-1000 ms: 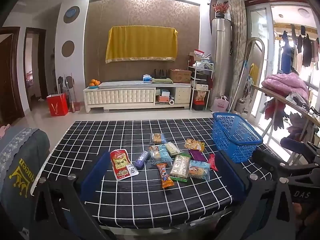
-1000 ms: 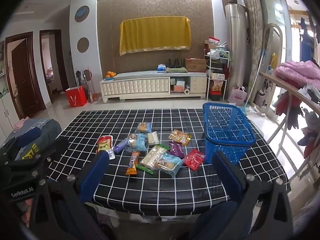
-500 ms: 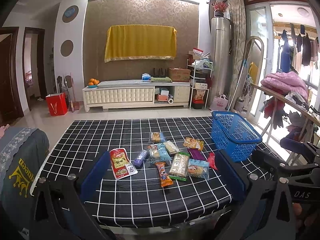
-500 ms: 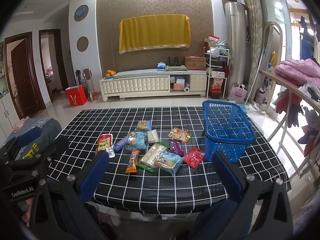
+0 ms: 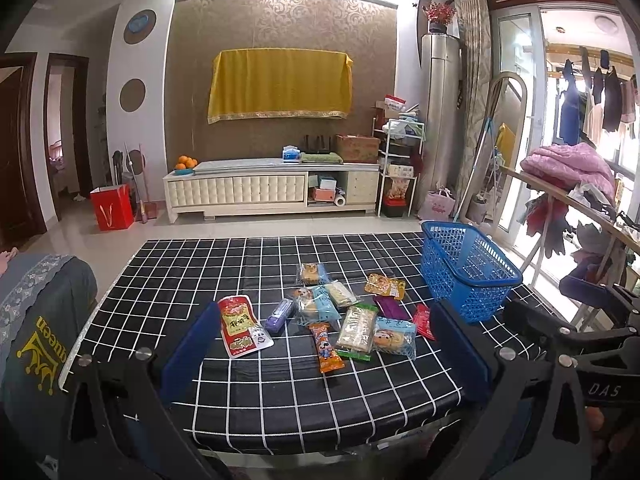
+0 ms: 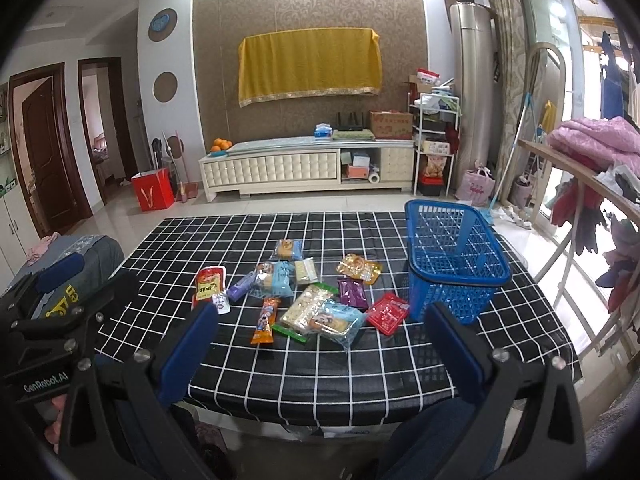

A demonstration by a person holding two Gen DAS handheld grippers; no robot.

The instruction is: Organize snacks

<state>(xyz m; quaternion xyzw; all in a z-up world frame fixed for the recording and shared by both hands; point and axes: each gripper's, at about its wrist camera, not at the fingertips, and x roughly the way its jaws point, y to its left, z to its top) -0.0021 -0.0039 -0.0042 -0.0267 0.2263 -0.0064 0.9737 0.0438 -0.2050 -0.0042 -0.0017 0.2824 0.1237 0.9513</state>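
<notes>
Both grippers hang short of the table's near edge, the left gripper [image 5: 324, 356] and the right gripper [image 6: 320, 344] each spread wide and holding nothing. The snacks [image 6: 304, 292] lie in a loose cluster at the middle of the checked tablecloth [image 6: 360, 380]; the blue basket [image 6: 456, 264] stands empty by the right edge. Several packets overlap, so a grab at the pile could lift two at once or slide a slick wrapper away. A hard bump might tip the light basket.
</notes>
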